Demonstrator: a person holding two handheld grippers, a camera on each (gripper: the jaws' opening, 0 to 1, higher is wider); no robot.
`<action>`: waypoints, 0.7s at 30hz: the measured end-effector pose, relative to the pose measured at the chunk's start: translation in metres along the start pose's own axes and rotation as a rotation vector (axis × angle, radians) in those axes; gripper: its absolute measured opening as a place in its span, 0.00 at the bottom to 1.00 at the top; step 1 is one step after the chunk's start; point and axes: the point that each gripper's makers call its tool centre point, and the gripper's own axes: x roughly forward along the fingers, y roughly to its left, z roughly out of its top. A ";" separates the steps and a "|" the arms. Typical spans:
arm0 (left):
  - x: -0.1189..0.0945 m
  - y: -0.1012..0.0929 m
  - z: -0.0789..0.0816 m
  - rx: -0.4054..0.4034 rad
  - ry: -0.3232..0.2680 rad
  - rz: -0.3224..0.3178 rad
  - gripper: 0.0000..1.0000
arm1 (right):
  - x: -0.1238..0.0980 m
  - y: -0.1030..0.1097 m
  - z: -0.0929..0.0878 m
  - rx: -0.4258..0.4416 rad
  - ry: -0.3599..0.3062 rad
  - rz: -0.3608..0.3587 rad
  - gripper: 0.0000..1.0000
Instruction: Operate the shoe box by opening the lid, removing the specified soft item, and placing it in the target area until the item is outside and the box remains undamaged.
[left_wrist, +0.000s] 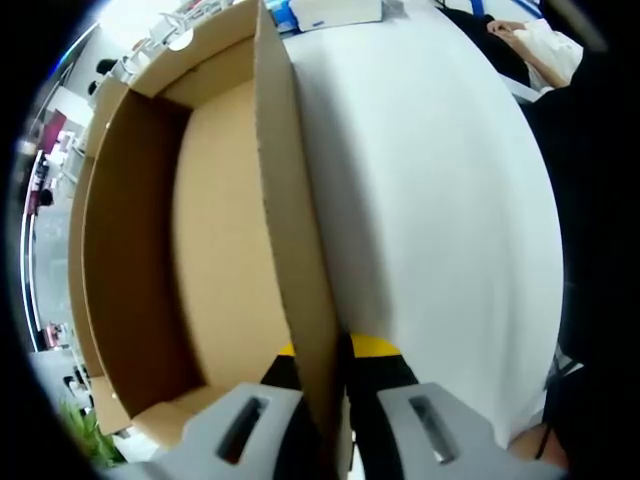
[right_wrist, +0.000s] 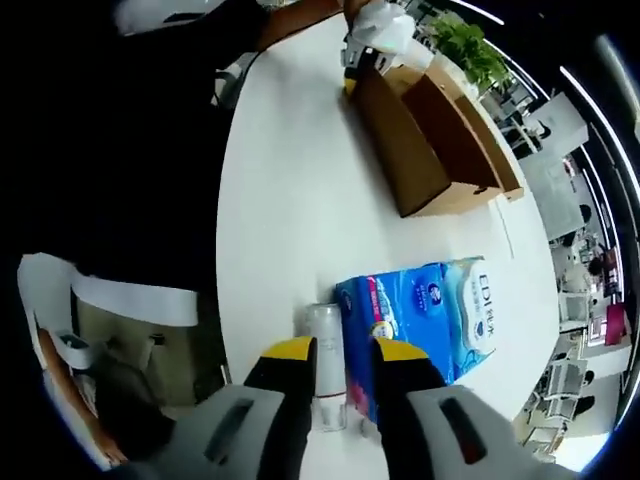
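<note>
cardboard of the shoe box (left_wrist: 150, 250) filled the left of the left gripper view, its inside bare and open; one side wall (left_wrist: 295, 230) ran from the top centre down to the bottom centre, edge-on. the left gripper (left_wrist: 322, 365) was pressed together on that wall's lower end. in the right gripper view the box (right_wrist: 435, 140) was seen at upper right, well apart from the right gripper (right_wrist: 342, 362), whose narrowly parted fingers pinched a slim pale bottle (right_wrist: 326, 362) at bottom centre. a blue tissue pack (right_wrist: 430, 310) lay touching it on the white table (right_wrist: 290, 200).
</note>
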 end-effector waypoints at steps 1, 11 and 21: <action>0.000 0.000 0.000 0.001 0.000 0.000 0.04 | -0.002 -0.002 0.003 0.005 -0.006 -0.014 0.21; 0.000 0.000 0.000 0.000 -0.007 -0.005 0.04 | -0.023 -0.003 0.003 0.046 0.013 -0.100 0.22; 0.000 0.000 0.000 -0.001 -0.014 -0.011 0.04 | -0.048 -0.032 0.045 0.058 -0.071 -0.213 0.24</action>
